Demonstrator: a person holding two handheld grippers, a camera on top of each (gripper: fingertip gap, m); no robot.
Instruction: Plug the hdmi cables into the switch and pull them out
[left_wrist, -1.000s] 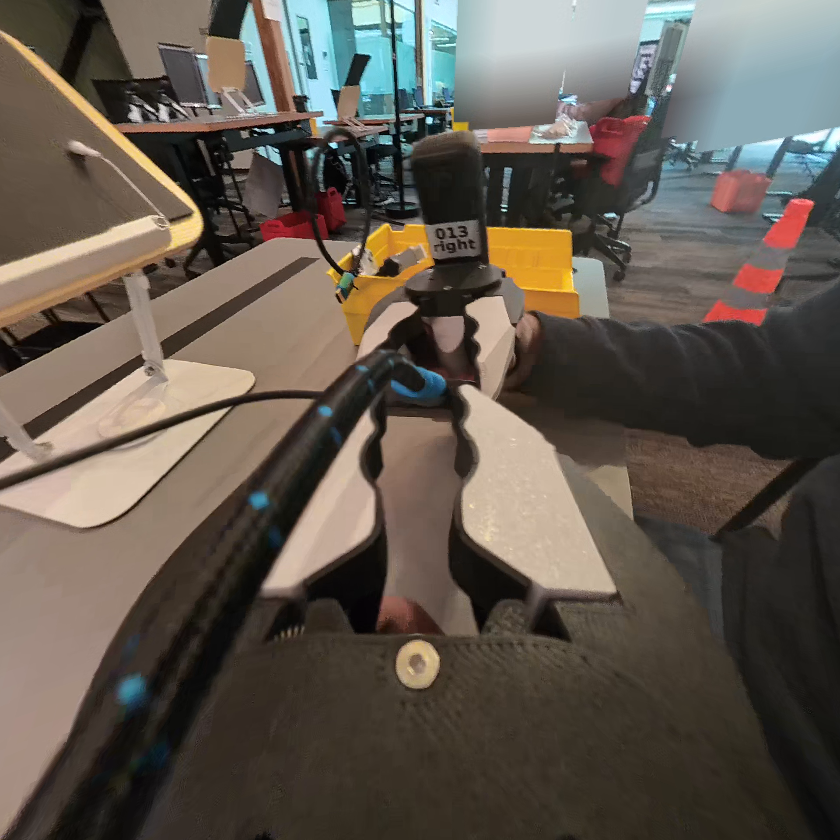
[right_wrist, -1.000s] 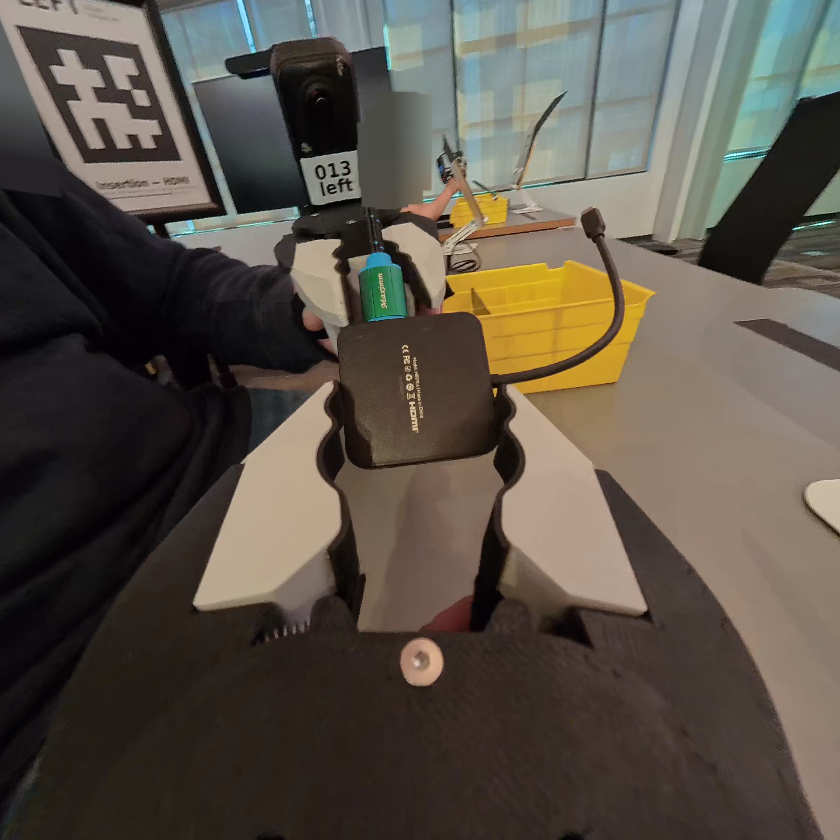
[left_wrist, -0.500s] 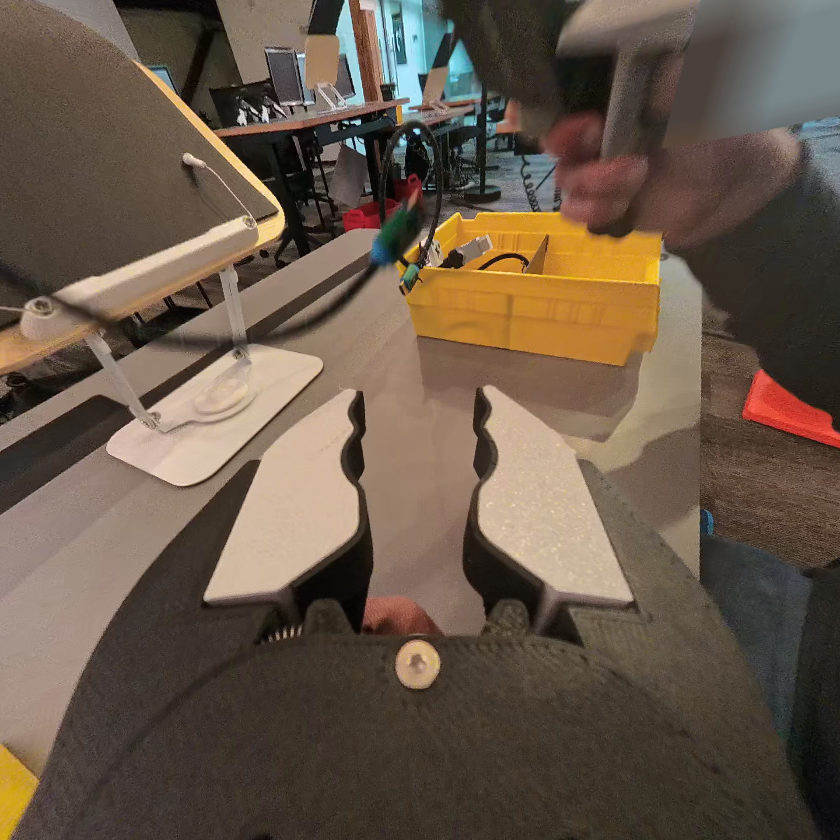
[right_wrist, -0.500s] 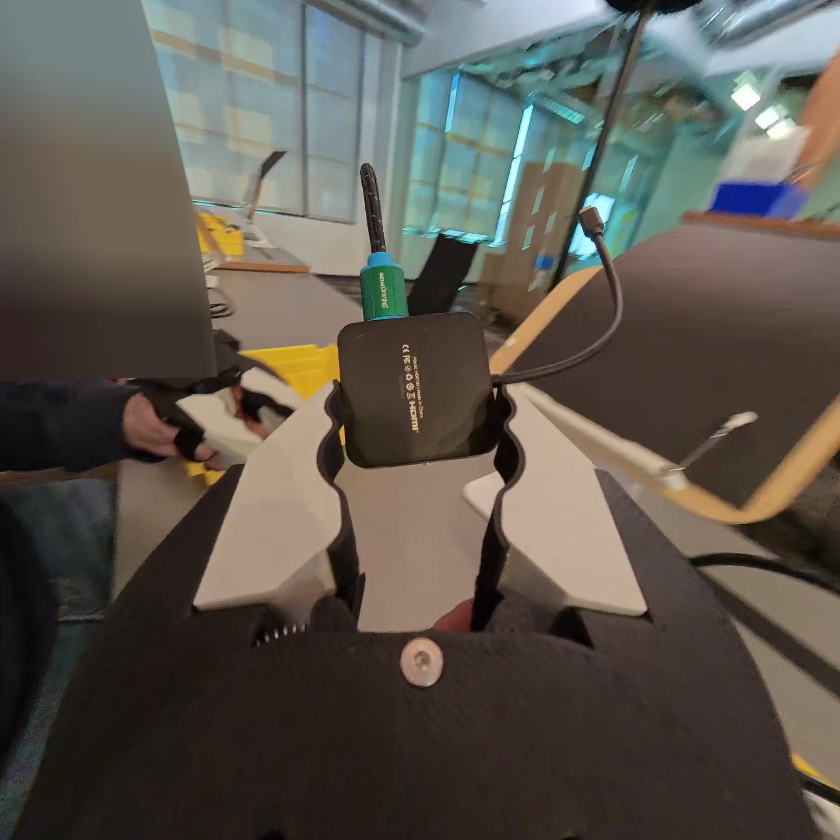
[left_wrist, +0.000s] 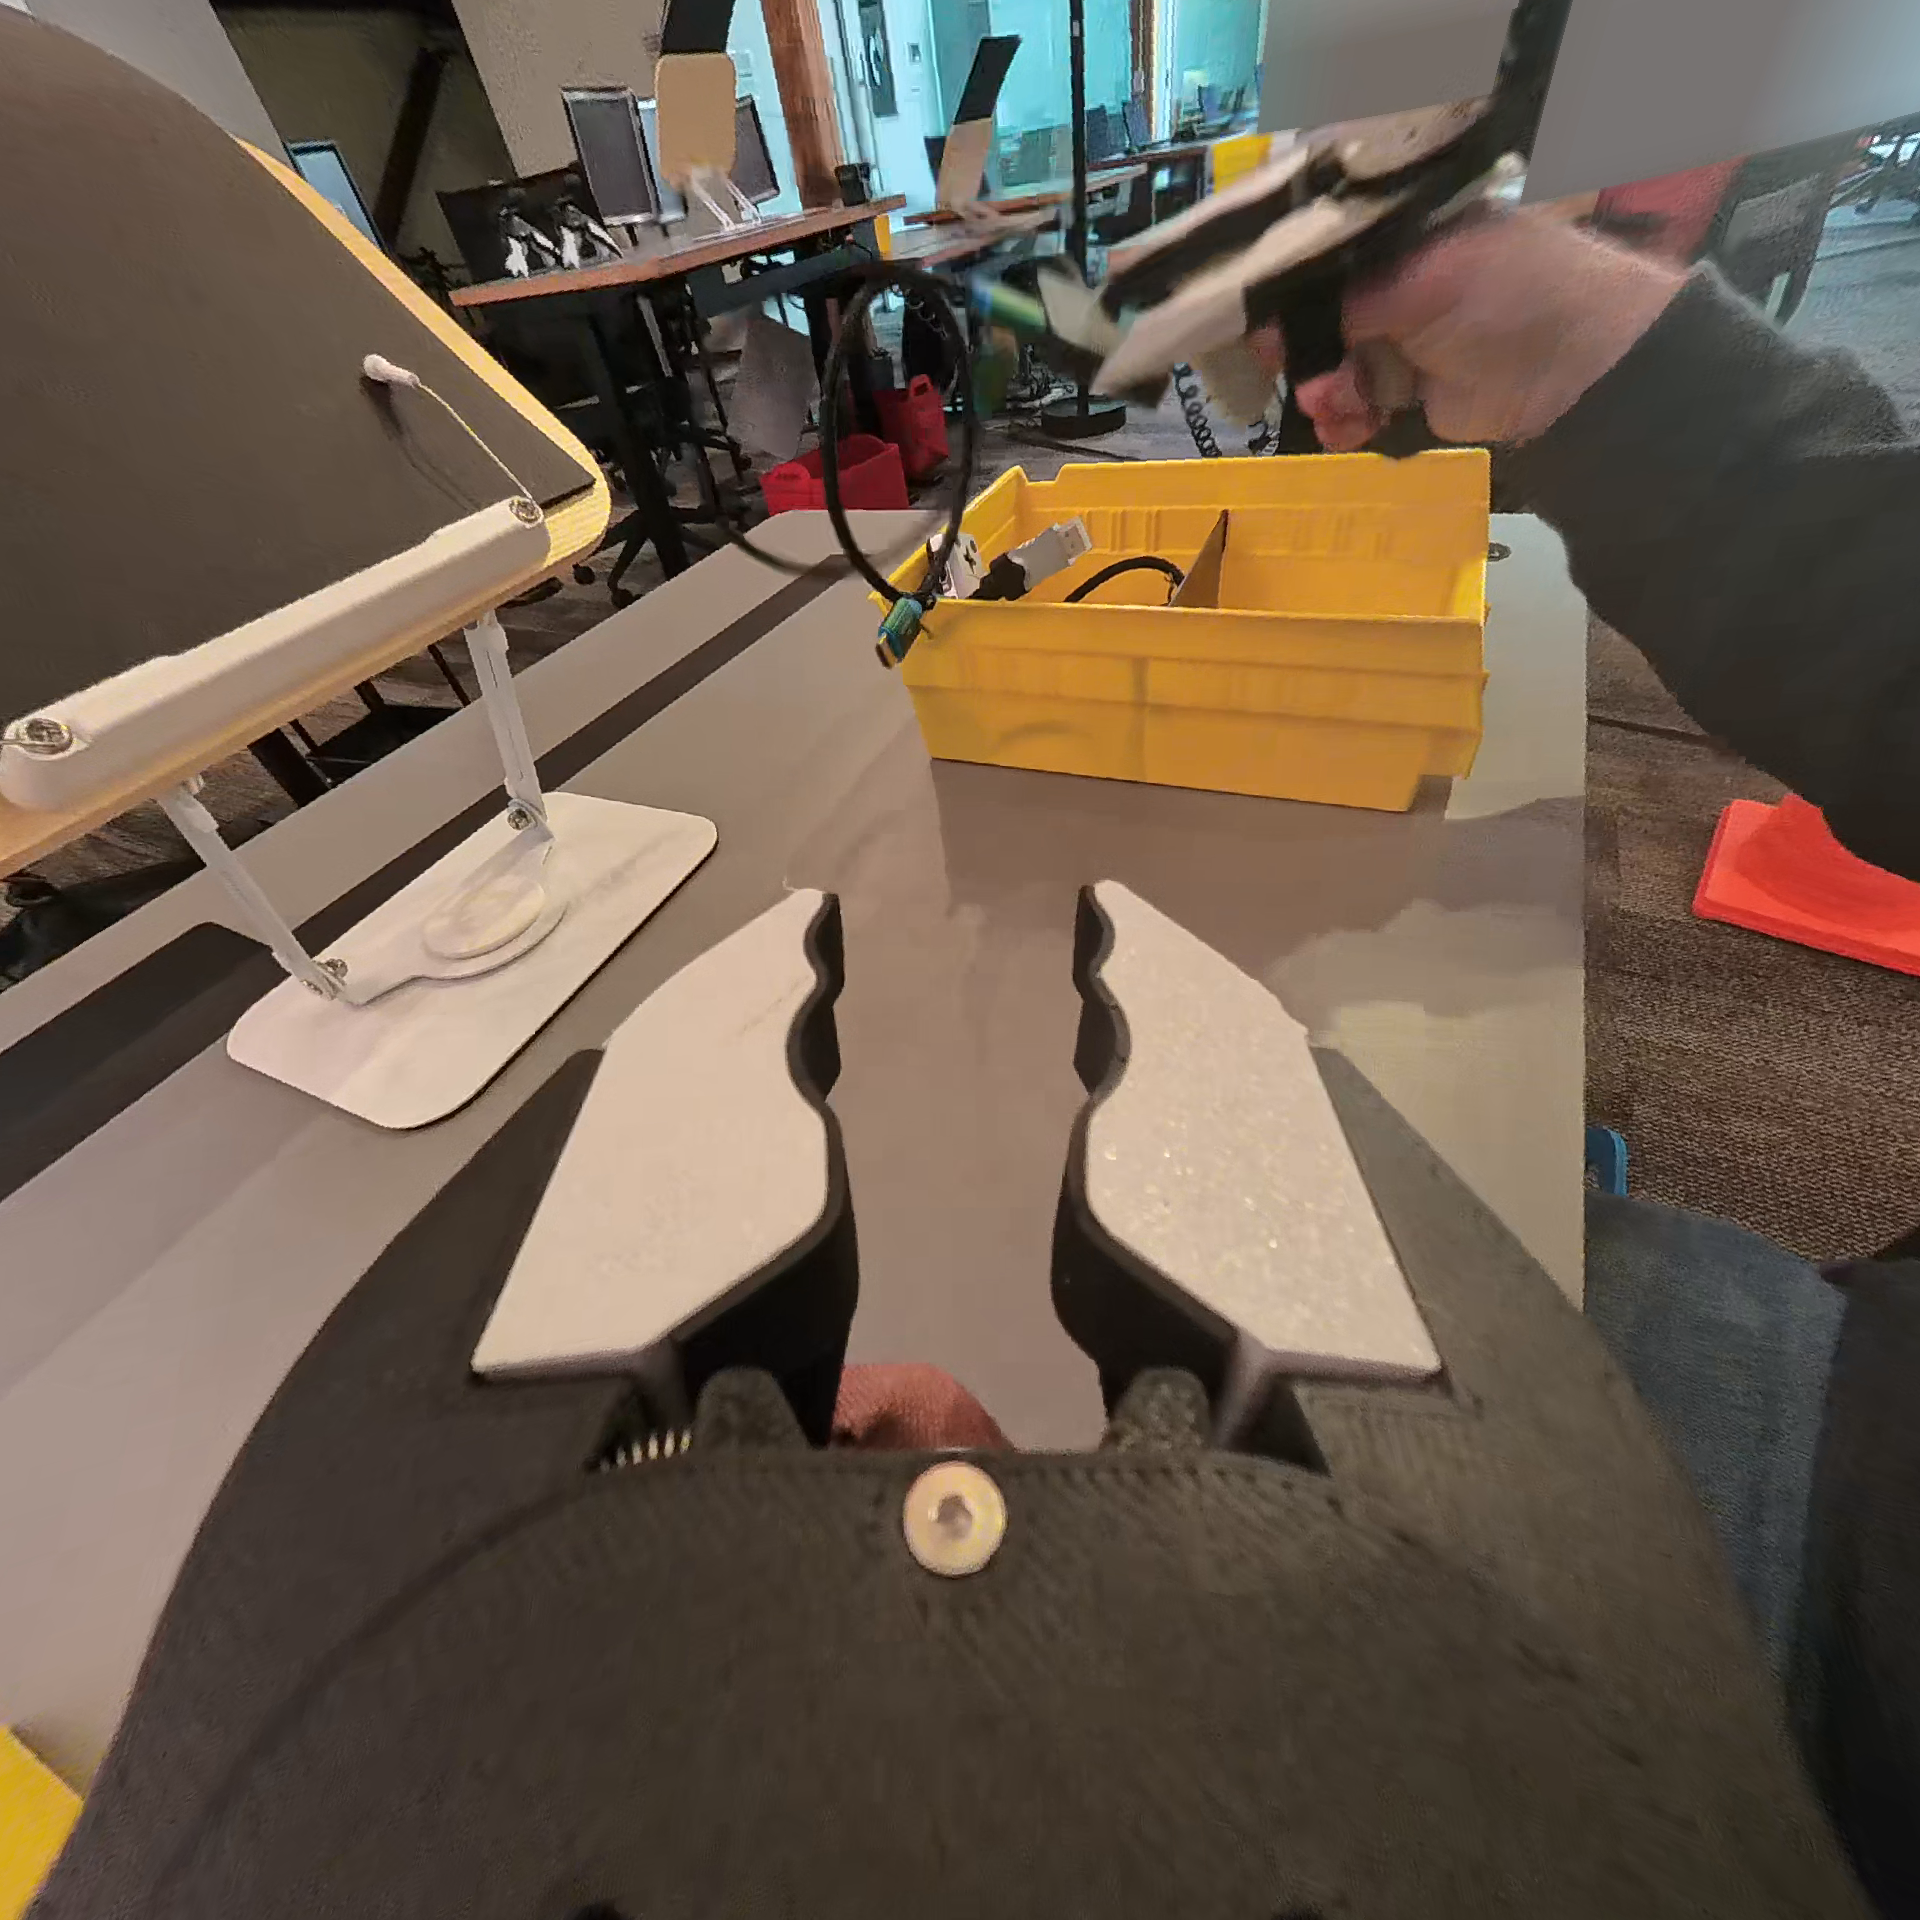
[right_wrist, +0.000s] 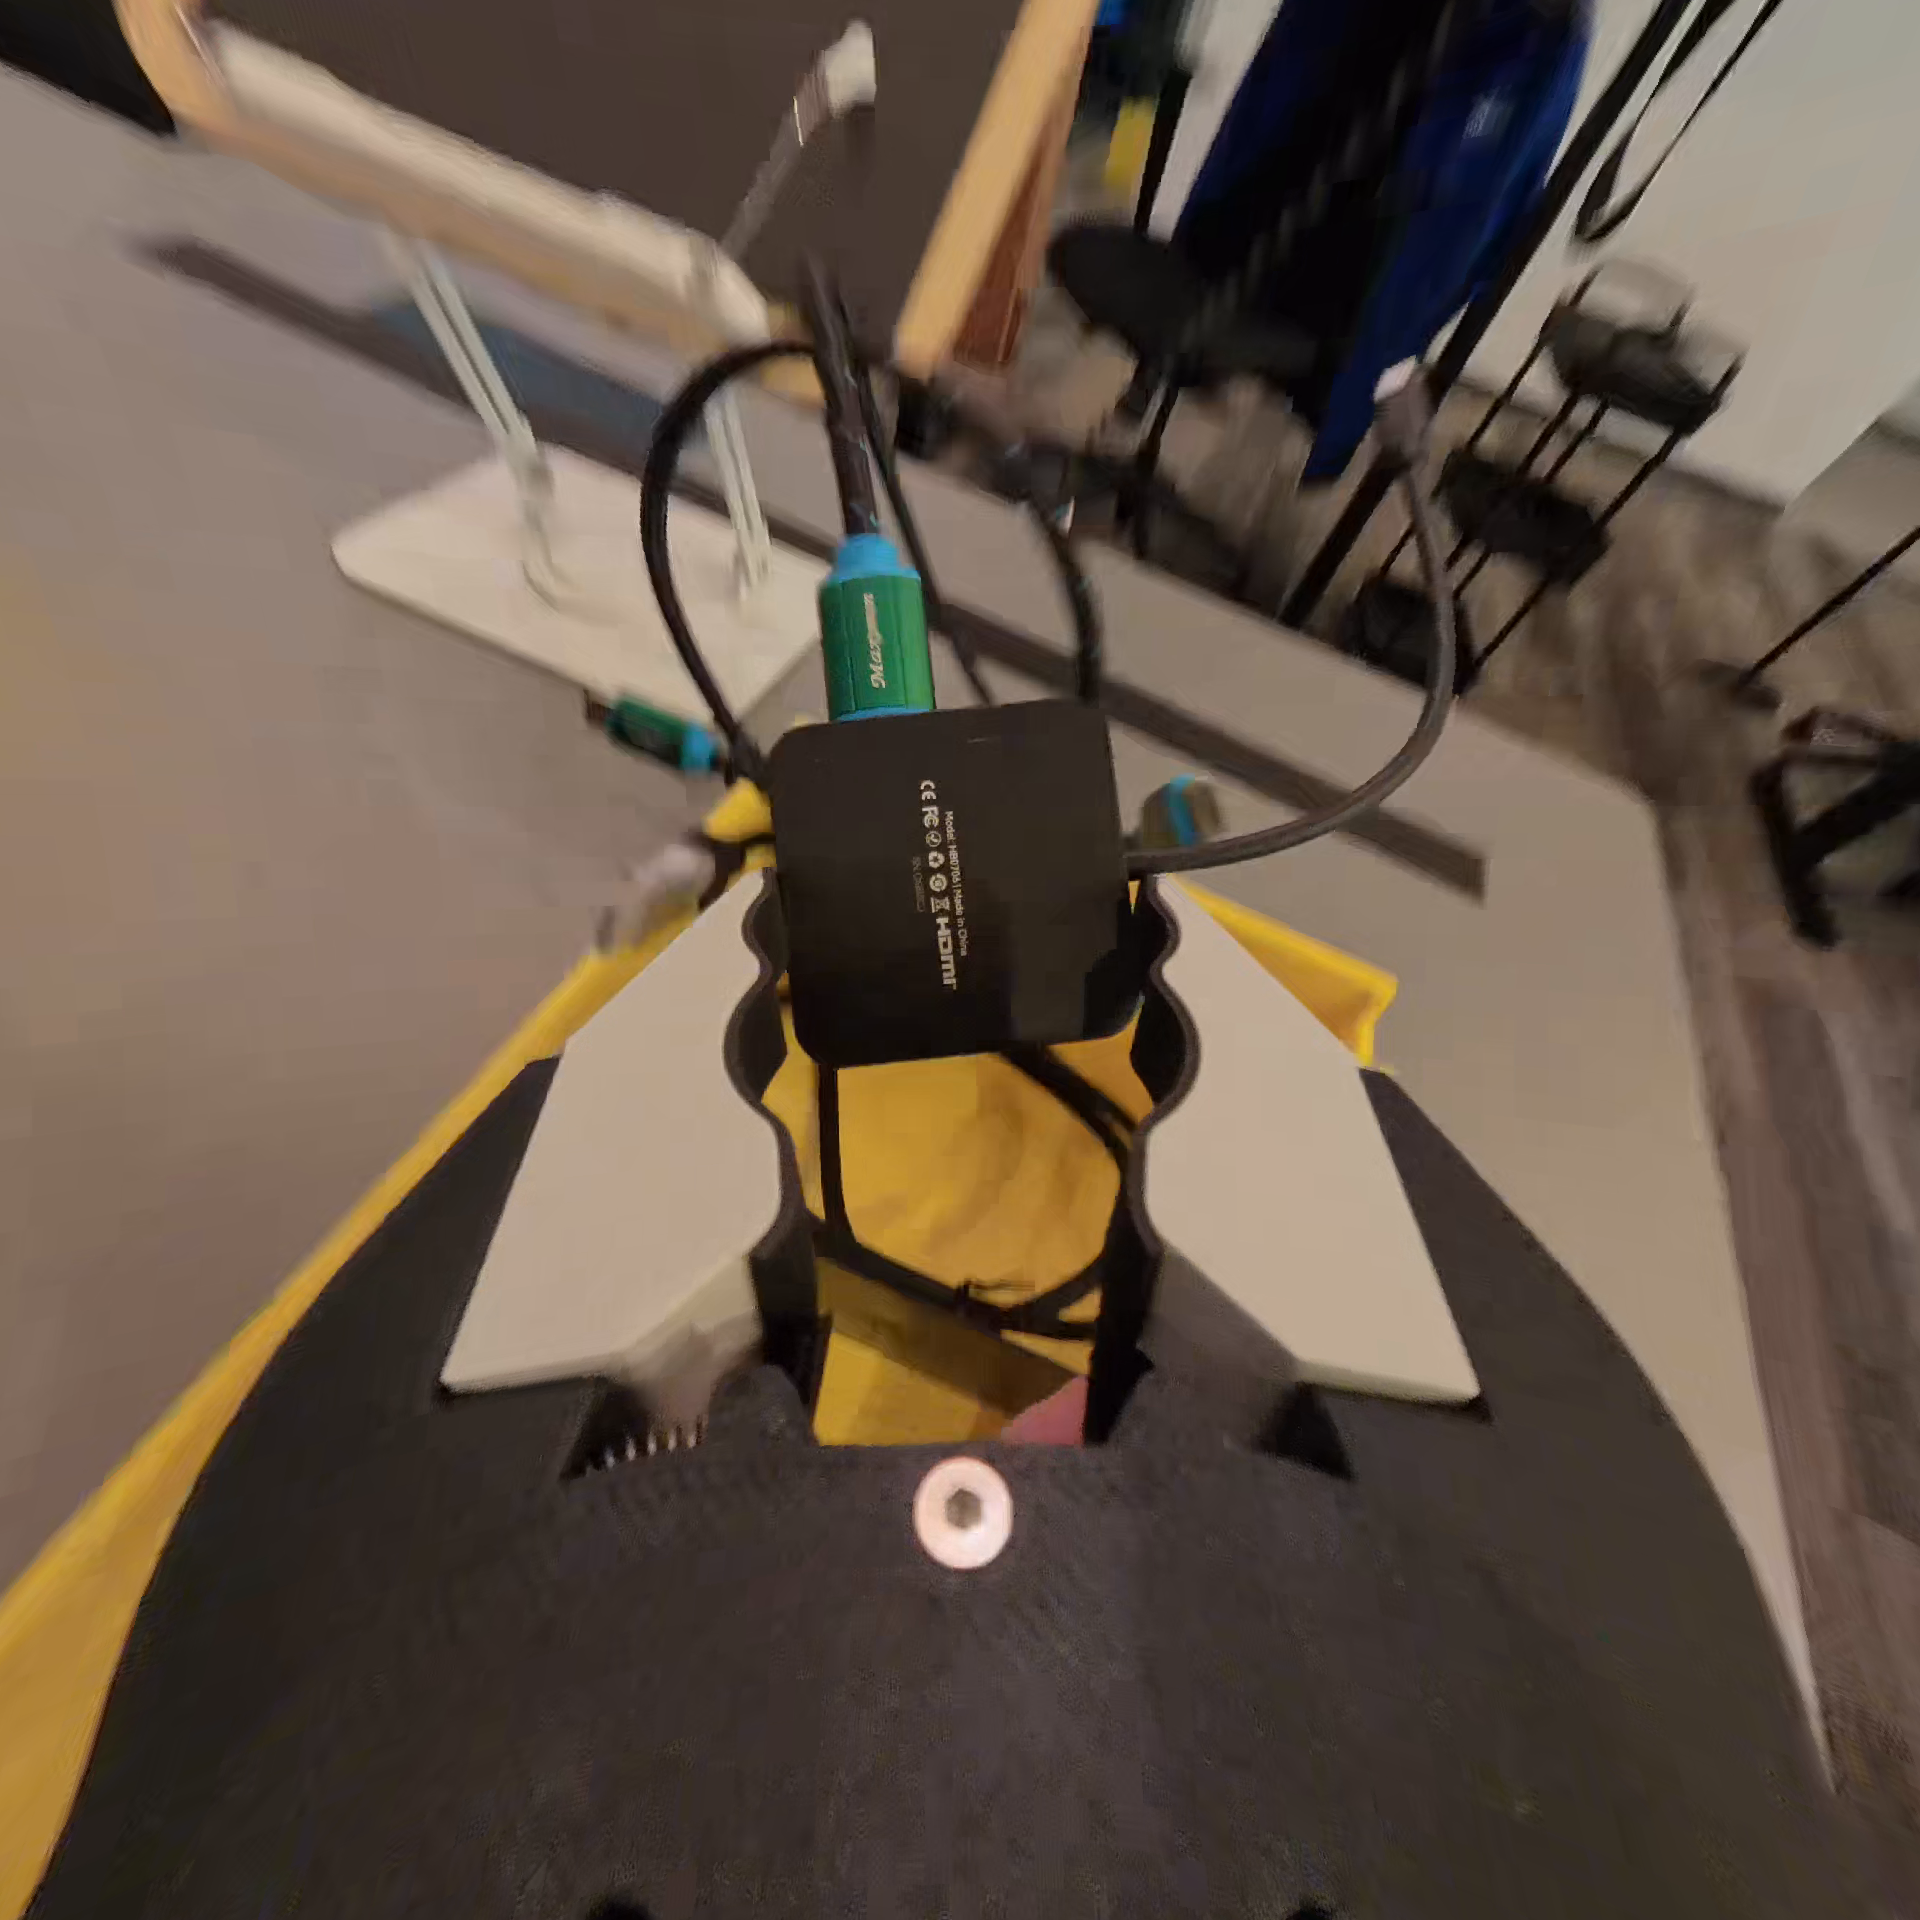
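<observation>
Right tool (right_wrist: 951, 914): clamps the switch (right_wrist: 945, 883), green plug (right_wrist: 873, 644) seated.
Left tool (left_wrist: 951, 997): parted, empty.
Risk: dangling cable (left_wrist: 899, 416) snagging the yellow bin (left_wrist: 1205, 675).

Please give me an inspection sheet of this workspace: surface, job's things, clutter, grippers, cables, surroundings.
Surface: grey table, dark strip along its left part.
Job's things: black switch with a green HDMI plug seated in its far edge.
Clutter: yellow bin holding loose connectors; white stand carrying a tilted board.
Grippers: left hand-held gripper open and empty above the table; right hand-held gripper shut on the switch, raised over the bin.
Cables: braided HDMI cable loops down, its free plug hanging at the bin's left corner.
Surroundings: office desks, monitors, chairs, orange cone base on the carpet.
</observation>
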